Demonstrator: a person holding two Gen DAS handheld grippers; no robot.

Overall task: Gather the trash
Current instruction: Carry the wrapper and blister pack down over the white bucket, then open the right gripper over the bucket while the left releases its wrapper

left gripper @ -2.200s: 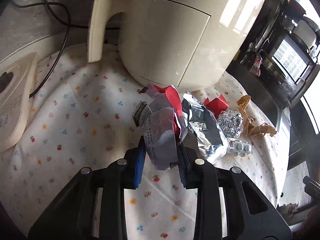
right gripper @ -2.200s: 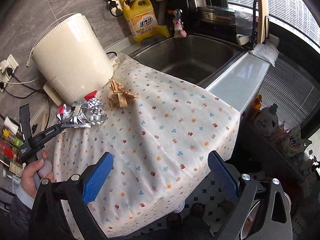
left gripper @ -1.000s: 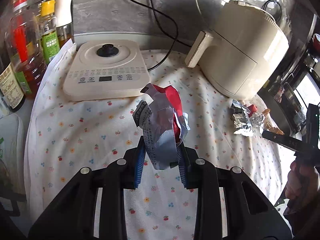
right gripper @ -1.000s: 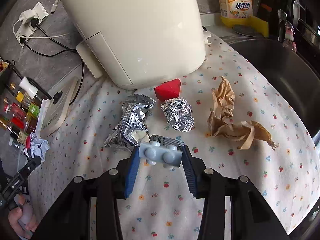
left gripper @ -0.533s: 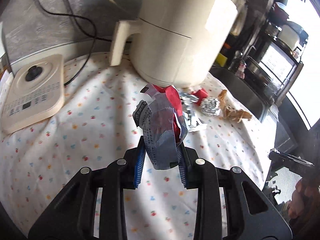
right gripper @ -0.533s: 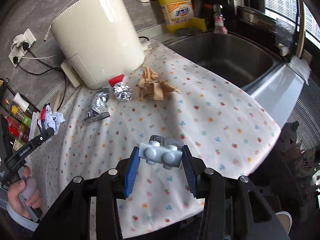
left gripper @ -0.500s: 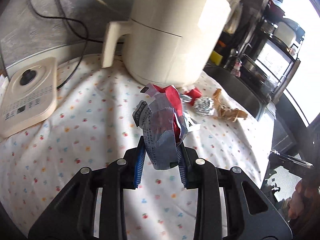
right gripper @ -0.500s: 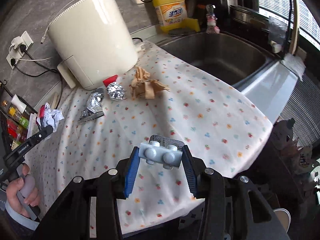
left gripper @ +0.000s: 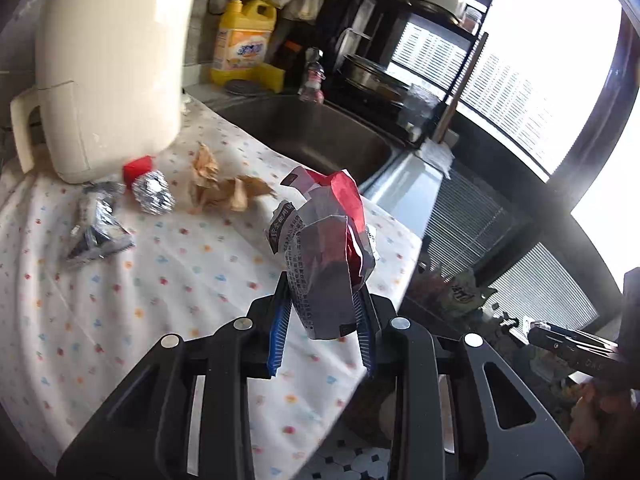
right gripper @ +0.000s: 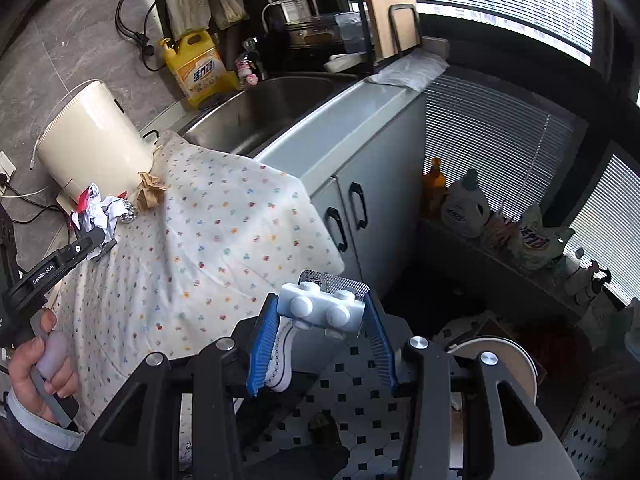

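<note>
- cloth (left gripper: 168,248) over the desk: soft matt cotton-looking stuff, little flower print
- wrapper (left gripper: 324,248) in the left gripper (left gripper: 322,332): crinkly printed paper/foil, silvery with red, a bit shiny
- foil ball (left gripper: 154,198) beside the cream appliance (left gripper: 112,60): crumpled shiny metal foil; the appliance is smooth glossy plastic
- brown paper (left gripper: 218,188) next to that ball: rough and matt
- blister pack (right gripper: 322,308) in the right gripper (right gripper: 320,344): smooth pale plastic, foil back
- sink (right gripper: 256,112): brushed metal
</note>
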